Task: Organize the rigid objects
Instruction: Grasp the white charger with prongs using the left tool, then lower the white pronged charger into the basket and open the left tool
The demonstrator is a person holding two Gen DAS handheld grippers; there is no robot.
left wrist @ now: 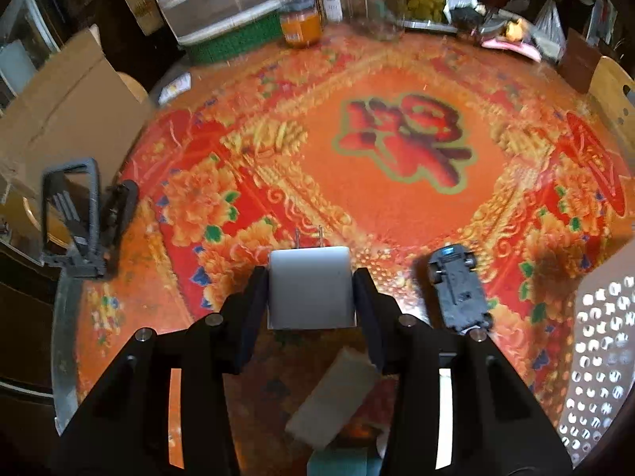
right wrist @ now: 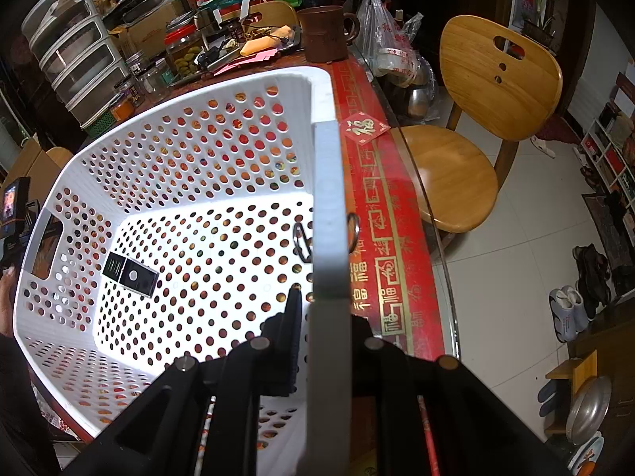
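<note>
Charger (left wrist: 310, 286) sits clamped between left hand-held gripper (left wrist: 311, 293) pads on tablecloth (left wrist: 397, 206).

White charger, toy car and perforated basket on a red floral surface.
The white plug charger (left wrist: 310, 287) lies flat, prongs pointing away, left of the dark toy car (left wrist: 458, 291), which lies upside down, wheels up. Right of the car stands the white perforated basket (right wrist: 198, 150), holding a black rectangular item (right wrist: 130, 274) and a metal ring clip (right wrist: 302, 242).

Black gripper (left wrist: 311, 289) – silver screws
</note>
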